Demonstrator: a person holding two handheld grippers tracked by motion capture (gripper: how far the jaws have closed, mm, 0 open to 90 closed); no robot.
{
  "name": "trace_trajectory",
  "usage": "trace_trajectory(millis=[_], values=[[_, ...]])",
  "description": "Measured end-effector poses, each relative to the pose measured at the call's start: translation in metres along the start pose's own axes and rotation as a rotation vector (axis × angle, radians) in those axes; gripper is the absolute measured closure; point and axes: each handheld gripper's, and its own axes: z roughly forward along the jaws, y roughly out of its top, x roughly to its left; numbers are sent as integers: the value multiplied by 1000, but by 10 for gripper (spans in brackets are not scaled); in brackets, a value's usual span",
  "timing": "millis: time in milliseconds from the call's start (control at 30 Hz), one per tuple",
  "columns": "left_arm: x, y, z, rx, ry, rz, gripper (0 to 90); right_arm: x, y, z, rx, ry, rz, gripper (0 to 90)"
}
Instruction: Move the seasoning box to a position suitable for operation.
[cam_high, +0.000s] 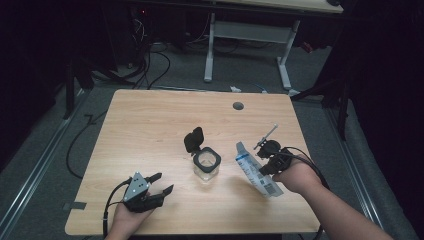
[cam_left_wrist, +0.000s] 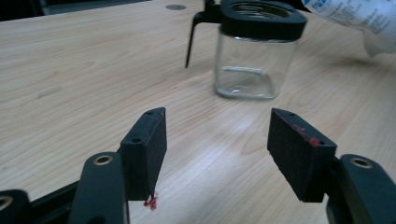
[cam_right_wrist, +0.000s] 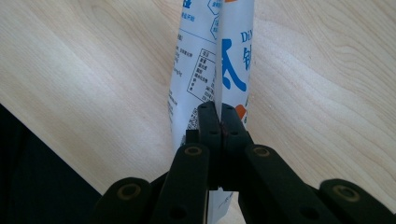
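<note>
Now, right gripper (cam_right_wrist: 219, 114): clamped on sachet (cam_high: 256, 172); tip over jar (cam_high: 206, 165) mouth.
Left gripper (cam_left_wrist: 217, 140): open, empty; steady jar.

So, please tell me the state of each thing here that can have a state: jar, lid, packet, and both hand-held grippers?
Glass jar: upright on the table, open, looks empty.
Jar lid: flipped up, attached at the jar's rim.
Packet: lifted and tilted beside the jar, pinched flat.
Left hand-held gripper: open, nothing between its jaws.
Right hand-held gripper: shut on the packet.
</note>
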Motion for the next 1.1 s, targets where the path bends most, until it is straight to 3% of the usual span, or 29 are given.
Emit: trace_trajectory(millis=[167,200,267,367,500,800,1100], values=[[-12,2,7,-9,-34,20,329,3,2,-10,-9,-3,-12,900],[-21,5,10,-20,-49,39,308,5,3,-14,-17,-1,-20,900],[-26,6,12,-4,-59,59,299,7,4,-16,-18,-2,-19,900],[-46,13,26,-14,-114,69,277,14,7,-22,-23,2,-24,900],[-58,16,40,5,-144,87,283,19,8,-26,-28,4,-32,900],[-91,24,78,-10,-216,46,271,31,14,-24,-22,16,-49,900],[-111,36,98,-19,-253,55,259,39,22,-27,-38,25,-80,900]])
